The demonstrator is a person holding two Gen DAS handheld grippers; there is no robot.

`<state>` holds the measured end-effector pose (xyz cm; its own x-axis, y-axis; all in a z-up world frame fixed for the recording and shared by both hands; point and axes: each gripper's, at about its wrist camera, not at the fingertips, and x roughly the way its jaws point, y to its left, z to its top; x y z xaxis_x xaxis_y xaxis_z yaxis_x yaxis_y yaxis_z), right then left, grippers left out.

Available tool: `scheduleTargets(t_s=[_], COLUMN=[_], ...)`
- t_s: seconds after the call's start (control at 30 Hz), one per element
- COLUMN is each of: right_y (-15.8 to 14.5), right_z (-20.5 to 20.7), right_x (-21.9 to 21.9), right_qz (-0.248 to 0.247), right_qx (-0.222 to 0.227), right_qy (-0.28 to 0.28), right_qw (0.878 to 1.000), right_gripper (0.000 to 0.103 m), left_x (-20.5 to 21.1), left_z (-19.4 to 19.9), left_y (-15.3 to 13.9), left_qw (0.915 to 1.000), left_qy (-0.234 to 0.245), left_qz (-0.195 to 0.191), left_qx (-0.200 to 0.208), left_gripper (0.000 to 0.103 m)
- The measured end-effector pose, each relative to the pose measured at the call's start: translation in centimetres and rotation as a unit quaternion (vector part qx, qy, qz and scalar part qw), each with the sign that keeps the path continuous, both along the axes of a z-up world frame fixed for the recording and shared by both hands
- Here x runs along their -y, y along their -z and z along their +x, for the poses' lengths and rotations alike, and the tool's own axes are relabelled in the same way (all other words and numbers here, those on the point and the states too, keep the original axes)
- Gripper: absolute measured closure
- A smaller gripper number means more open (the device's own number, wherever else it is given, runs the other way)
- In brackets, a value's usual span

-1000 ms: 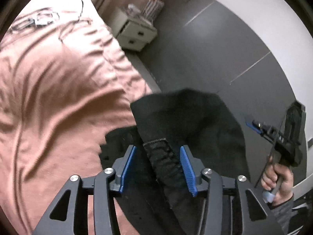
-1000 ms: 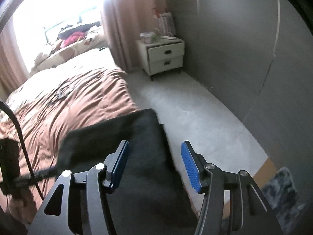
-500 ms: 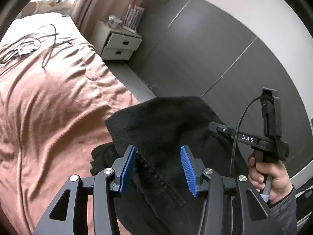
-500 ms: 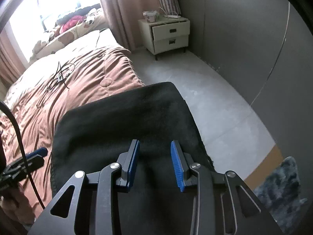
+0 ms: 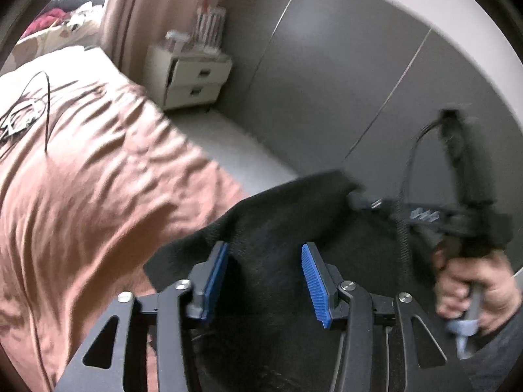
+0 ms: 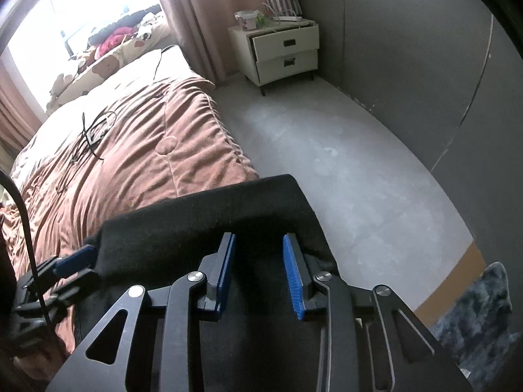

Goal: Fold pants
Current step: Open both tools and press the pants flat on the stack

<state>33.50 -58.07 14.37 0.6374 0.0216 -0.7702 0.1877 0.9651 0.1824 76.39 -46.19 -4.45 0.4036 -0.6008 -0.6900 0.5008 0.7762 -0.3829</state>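
On the brown quilted bedspread (image 6: 137, 170), toward 10 o'clock in the right wrist view, lies a tangle of black cables (image 6: 94, 134). The black pants (image 6: 209, 215) hang folded off the bed's near edge, at centre and 6 o'clock in both views. The left gripper (image 5: 264, 277) stands half open with the dark cloth between its blue pads (image 5: 313, 281); whether they press it I cannot tell. The right gripper (image 6: 258, 271) is closing, the pants' fabric between its jaws with a gap on either side. At 1 o'clock stands a white nightstand (image 6: 281, 52). A hand (image 5: 474, 290) holds the right gripper's handle at 4 o'clock in the left view.
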Motion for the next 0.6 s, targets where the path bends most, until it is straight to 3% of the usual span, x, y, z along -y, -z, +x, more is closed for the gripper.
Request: scheduleTargets(t_s=[0.1, 0.2, 0.4, 0.6], right_y=[0.6, -0.7, -2.8, -2.0], right_z=[0.1, -1.9, -6.4, -10.0], right_x=[0.7, 1.2, 1.4, 1.7], right_qz=[-0.006, -0.012, -0.005, -0.010], right_qx=[-0.013, -0.009, 0.014, 0.005], right_qy=[0.011, 0.018, 0.000, -0.017], right_qw=[1.000, 1.000, 1.000, 1.000], right_gripper=[0.091, 0.091, 0.091, 0.091], left_x=[0.0, -0.5, -1.4, -1.2], left_z=[-0.3, -1.3, -3.5, -6.0], left_y=[0.3, -0.9, -2.8, -3.5], left_qw=[0.9999, 0.9998, 1.0000, 0.9998], left_qy=[-0.005, -0.011, -0.002, 0.016], left_qz=[0.014, 0.017, -0.007, -0.005], left_qx=[0.000, 0.004, -0.002, -0.007], left_gripper=[0.055, 0.055, 0.055, 0.055])
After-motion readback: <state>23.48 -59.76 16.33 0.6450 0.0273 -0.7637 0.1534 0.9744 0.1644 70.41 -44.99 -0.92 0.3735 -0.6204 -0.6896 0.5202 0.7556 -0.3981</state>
